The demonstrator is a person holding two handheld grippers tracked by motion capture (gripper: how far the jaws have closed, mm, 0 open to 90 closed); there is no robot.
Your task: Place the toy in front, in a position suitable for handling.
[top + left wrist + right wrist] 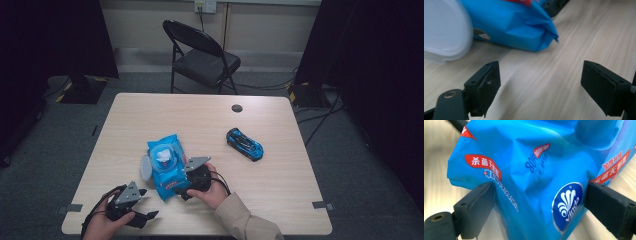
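Right now the right gripper (536,202) clasps the wipes pack (166,167) across its near end; the left gripper (540,87), jaws apart, sits just left of it.

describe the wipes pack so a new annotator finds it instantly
On the wooden table, look near the front edge, by the right gripper, whose fingers press its sides. The wipes pack is a soft blue packet, its round white lid flipped open, unlike the small blue toy car.

At the lower left of the high view, the left tongs (142,207) lie low in the person's left hand (100,225), jaws wide apart. Right of them, the right tongs (181,192) have both jaws pressed in; a beige sleeve (245,222) trails to the bottom edge.
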